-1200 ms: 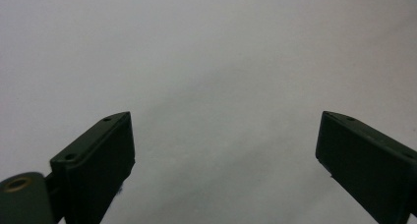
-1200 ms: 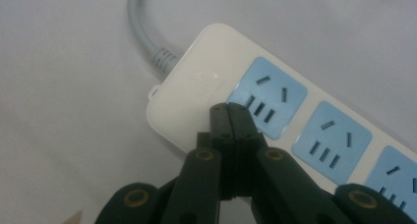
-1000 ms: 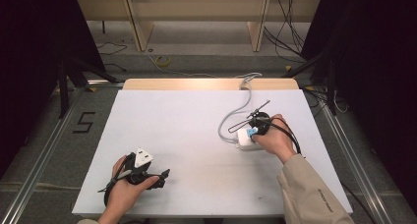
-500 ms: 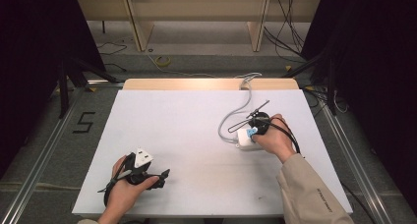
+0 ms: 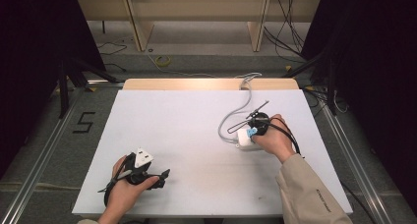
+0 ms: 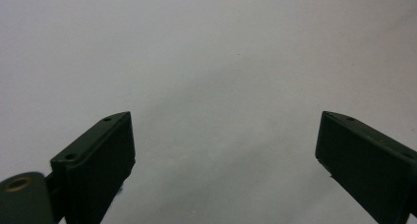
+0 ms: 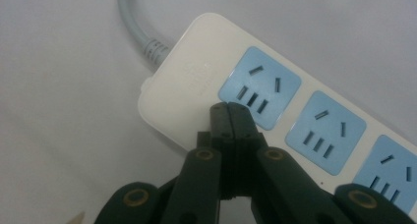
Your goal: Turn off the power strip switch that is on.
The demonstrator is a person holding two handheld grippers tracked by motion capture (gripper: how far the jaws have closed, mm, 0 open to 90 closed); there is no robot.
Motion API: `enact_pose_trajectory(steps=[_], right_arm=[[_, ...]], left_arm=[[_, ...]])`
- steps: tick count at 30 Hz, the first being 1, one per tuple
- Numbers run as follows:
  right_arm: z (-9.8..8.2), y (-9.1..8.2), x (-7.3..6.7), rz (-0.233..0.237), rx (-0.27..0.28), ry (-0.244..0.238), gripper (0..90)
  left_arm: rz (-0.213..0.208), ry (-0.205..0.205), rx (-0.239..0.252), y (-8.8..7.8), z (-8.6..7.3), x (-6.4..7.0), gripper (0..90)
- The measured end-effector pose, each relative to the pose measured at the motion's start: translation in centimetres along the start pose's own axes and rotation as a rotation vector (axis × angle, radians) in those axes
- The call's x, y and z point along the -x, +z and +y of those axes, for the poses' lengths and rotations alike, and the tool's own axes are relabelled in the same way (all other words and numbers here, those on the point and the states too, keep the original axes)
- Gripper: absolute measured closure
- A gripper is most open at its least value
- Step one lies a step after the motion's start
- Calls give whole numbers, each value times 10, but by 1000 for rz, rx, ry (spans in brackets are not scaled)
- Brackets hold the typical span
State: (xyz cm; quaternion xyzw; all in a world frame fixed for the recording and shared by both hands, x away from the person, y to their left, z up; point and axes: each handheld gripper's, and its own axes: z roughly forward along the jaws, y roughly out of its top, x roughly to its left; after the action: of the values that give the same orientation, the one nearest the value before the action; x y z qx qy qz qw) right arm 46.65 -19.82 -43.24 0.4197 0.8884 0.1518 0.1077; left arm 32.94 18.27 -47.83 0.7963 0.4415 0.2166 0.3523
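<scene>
Even overhead light leaves the white table bright against dark surroundings, faint shadows beneath both hands, high view soft, gripper views mildly blurred up close

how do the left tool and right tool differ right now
The left tool has its jaws spread wide with nothing between them; the right tool has its jaws pressed together. The left tool faces bare white table; the right tool's tips rest on the white power strip, beside a blue socket. Both are black and hand-held.
</scene>
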Motion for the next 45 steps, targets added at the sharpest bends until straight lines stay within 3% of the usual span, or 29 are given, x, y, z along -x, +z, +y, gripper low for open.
enact_pose_trajectory(steps=[23,28,32,45], right_arm=[[-2,-1,3,18,20,24,900],[-12,-9,4,14,157,47,900],[-26,-12,2,34,227,58,878],[-68,-22,-7,84,356,49,734]], left_arm=[[-2,-2,-1,0,0,-1,75],[-1,-9,2,1,-1,-2,75],[-2,-11,1,1,-1,-1,75],[-1,-16,0,1,-1,-2,79]])
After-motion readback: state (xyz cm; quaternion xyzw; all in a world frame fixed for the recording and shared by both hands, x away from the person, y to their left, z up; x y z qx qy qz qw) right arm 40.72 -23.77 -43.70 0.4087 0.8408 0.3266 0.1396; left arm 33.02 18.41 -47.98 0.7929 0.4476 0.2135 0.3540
